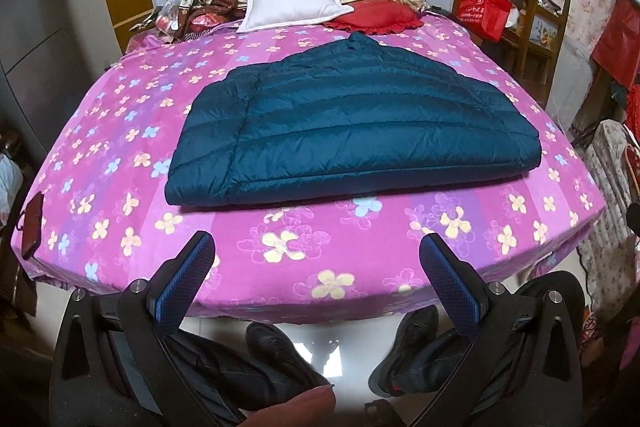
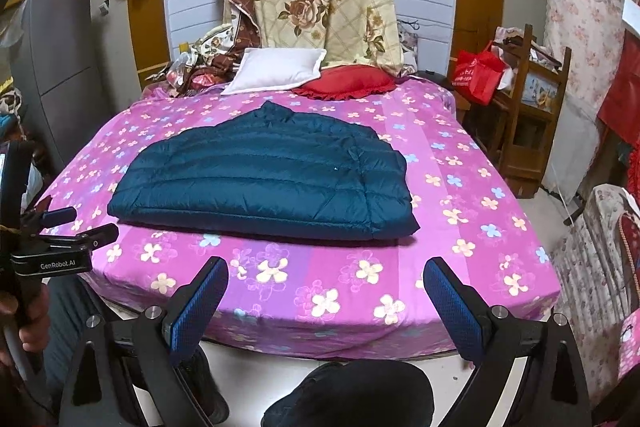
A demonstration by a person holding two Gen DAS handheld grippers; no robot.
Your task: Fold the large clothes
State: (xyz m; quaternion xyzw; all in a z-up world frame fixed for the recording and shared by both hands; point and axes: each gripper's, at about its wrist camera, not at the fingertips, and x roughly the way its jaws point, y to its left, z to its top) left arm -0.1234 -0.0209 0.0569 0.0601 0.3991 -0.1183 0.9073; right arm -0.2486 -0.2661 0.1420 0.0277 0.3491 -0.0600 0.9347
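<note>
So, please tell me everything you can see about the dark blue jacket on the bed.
The jacket is a dark teal quilted puffer with horizontal stitched channels and a slightly shiny shell. It lies flat on the pink flowered sheet, already folded into a compact shape with layers stacked at its near edge. Its collar points toward the white pillow and the red cushion without touching them. Neither gripper touches it.

Hiding part of the red cushion (image 2: 344, 81) behind the white pillow (image 2: 276, 69); cutting off the left gripper body (image 2: 40, 259) at frame edge; blurring print on the red bag (image 1: 486, 11).
</note>
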